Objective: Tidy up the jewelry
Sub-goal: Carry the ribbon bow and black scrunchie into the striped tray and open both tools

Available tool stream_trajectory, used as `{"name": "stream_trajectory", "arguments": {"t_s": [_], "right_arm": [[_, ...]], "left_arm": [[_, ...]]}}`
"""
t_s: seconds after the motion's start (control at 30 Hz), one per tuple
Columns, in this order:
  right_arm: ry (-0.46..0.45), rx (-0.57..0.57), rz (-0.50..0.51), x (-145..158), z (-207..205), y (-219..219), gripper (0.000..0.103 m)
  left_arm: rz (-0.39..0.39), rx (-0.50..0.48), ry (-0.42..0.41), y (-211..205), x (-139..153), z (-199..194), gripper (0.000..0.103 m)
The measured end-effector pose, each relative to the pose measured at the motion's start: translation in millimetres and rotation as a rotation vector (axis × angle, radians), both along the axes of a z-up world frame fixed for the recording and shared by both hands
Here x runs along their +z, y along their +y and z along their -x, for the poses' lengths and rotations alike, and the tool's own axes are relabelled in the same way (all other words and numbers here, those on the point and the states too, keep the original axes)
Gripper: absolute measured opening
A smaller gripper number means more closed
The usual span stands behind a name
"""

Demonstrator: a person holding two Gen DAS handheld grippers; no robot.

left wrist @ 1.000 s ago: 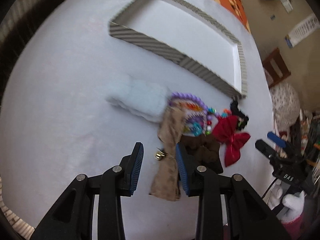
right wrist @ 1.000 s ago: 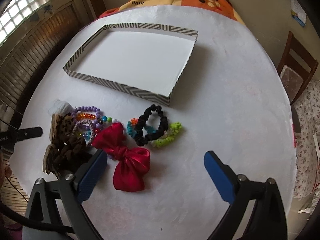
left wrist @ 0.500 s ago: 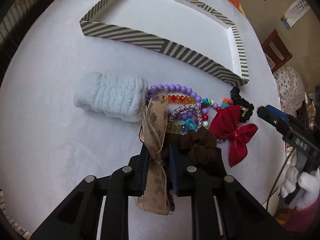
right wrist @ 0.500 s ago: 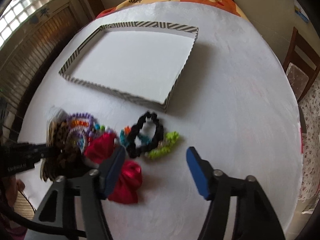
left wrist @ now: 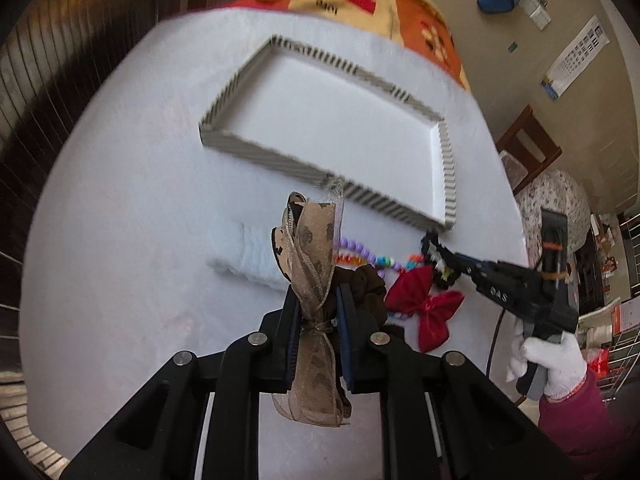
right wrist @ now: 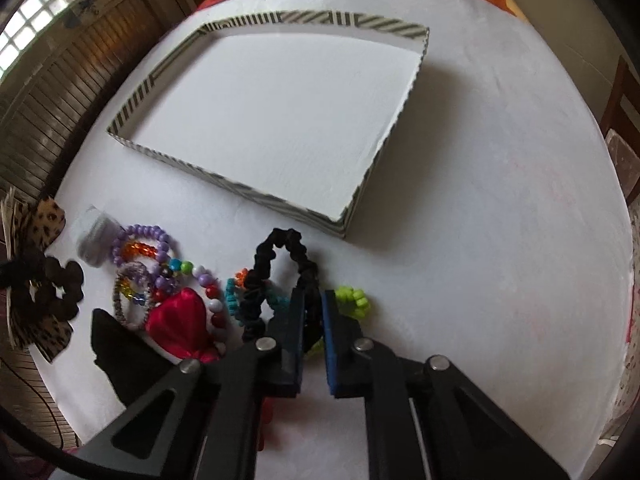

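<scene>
My left gripper (left wrist: 318, 300) is shut on a tan leopard-print ribbon bow (left wrist: 310, 264) with a dark brown scrunchie (left wrist: 366, 286) and holds it above the white table. My right gripper (right wrist: 311, 300) is shut on a black scrunchie (right wrist: 276, 260) that lies on the table; it also shows in the left wrist view (left wrist: 460, 262). The striped shallow box (right wrist: 236, 188) lies beyond, its white floor bare. The lifted bow shows at the left edge of the right wrist view (right wrist: 38, 224).
On the table lie a red satin bow (right wrist: 182, 322), purple and coloured bead bracelets (right wrist: 152, 246), a teal hair tie (right wrist: 234, 300), a lime green one (right wrist: 354, 300) and a white fluffy scrunchie (left wrist: 248, 256). A wooden chair (left wrist: 528, 148) stands right of the table.
My left gripper closed on the leopard bow and lifted it off the table. My right gripper moved down to the black scrunchie and closed on it.
</scene>
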State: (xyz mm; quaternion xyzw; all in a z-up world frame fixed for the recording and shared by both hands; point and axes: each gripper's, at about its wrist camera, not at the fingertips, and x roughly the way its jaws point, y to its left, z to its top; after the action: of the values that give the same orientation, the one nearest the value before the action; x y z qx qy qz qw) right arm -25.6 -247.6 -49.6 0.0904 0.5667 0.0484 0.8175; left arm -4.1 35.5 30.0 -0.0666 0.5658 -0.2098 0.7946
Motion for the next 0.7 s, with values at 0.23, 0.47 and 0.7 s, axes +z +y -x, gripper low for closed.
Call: {"name": "stream_trajectory", "arguments": {"t_s": [0.23, 0.47, 0.7], "right_arm": [[-0.099, -0.003, -0.051, 48, 7, 0, 0.007], [-0.168, -0.061, -0.043, 76, -17, -14, 0.007], [-0.14, -0.113, -0.031, 51, -62, -18, 0.008]], "left_arm": [[0.015, -0.003, -0.079, -1, 31, -28, 0.009], [0.001, 0.004, -0.141, -24, 39, -82, 0.009], [-0.072, 0.049, -0.128, -47, 3, -154, 0.009]]}}
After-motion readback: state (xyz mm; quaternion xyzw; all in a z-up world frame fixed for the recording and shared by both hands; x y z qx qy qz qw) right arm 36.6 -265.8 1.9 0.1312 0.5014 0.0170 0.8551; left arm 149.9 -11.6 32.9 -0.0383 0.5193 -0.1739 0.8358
